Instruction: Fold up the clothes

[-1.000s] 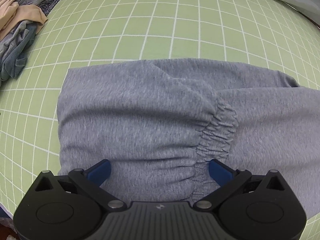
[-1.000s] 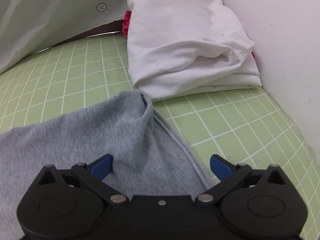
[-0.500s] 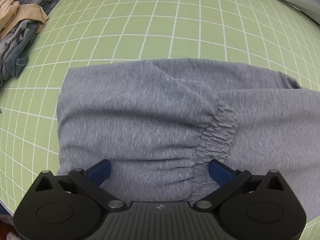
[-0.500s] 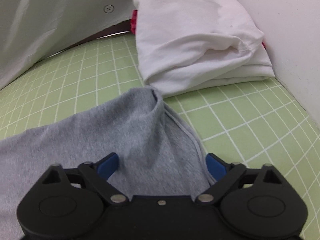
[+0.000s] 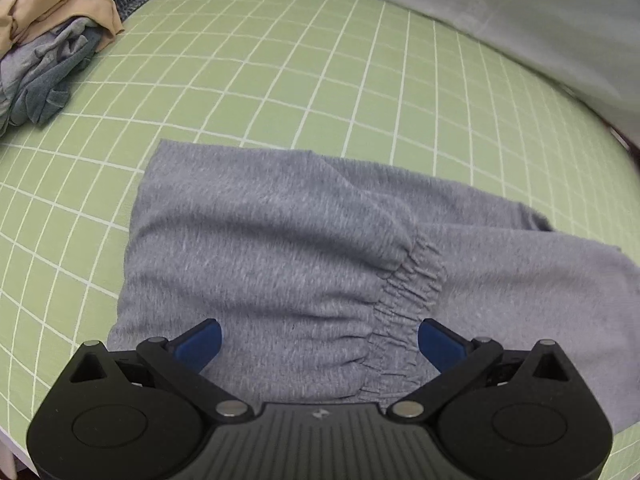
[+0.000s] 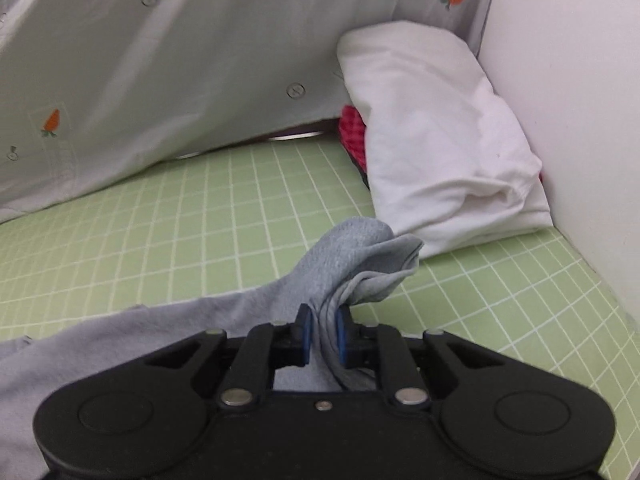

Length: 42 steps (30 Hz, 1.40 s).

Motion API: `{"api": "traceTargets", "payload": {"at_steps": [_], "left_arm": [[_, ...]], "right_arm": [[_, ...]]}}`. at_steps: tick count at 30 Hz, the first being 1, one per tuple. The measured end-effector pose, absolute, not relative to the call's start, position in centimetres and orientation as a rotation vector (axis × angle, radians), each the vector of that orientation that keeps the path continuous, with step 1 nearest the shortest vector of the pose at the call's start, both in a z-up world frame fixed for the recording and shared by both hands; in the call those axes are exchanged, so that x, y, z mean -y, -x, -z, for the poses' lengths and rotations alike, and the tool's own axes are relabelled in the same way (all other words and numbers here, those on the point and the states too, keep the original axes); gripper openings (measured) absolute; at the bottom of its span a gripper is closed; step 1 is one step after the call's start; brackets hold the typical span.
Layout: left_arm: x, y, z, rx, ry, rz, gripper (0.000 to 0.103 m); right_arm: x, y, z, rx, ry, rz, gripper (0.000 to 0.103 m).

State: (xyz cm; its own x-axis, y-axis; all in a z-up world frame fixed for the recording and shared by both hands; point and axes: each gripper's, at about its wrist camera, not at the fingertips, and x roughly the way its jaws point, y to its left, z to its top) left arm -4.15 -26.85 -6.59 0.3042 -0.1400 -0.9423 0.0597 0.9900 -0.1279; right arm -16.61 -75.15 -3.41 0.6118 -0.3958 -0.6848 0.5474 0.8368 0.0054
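Here, right hand-held gripper pinches grey garment (no legible labels).

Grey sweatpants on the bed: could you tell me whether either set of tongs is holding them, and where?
The right tongs pinch the grey sweatpants at a bunched leg end. The left tongs are open over the waistband, holding nothing.

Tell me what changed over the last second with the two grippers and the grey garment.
The right gripper closed its jaws on a bunched end of the grey garment and lifted it off the green checked sheet. The left gripper stayed open over the elastic waistband, gripping nothing. The white folded cloth lies as before.
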Motion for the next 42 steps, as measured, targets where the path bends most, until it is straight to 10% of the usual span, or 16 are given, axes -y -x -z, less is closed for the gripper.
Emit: {"api": "traceTargets", "payload": {"at_steps": [15, 20, 36, 37, 40, 42], "left_arm": [[20.5, 5.6, 4.0, -1.087, 0.070, 0.168, 0.103], [19.1, 4.9, 4.1, -1.090, 0.062, 0.186, 0.103], [21.4, 7.4, 4.6, -1.097, 0.027, 0.204, 0.103], [21.5, 7.8, 4.6, -1.100, 0.023, 0.200, 0.103], [21.9, 8.9, 4.9, -1.108, 0.011, 0.187, 0.103], [22.1, 9.7, 5.0, -1.114, 0.003, 0.178, 0.103]], "right_arm": [[51.8, 10.4, 7.7, -0.951, -0.200, 0.287, 0.018], [50.8, 12.7, 6.4, -0.863, -0.266, 0.321, 0.044], [60.0, 16.0, 9.2, -0.854, -0.522, 0.443, 0.077], [60.0, 15.9, 9.6, -0.862, -0.534, 0.424, 0.074], [59.5, 15.9, 10.2, -0.872, -0.563, 0.357, 0.015], [58.3, 16.6, 9.8, -0.870, -0.561, 0.311, 0.006]]}}
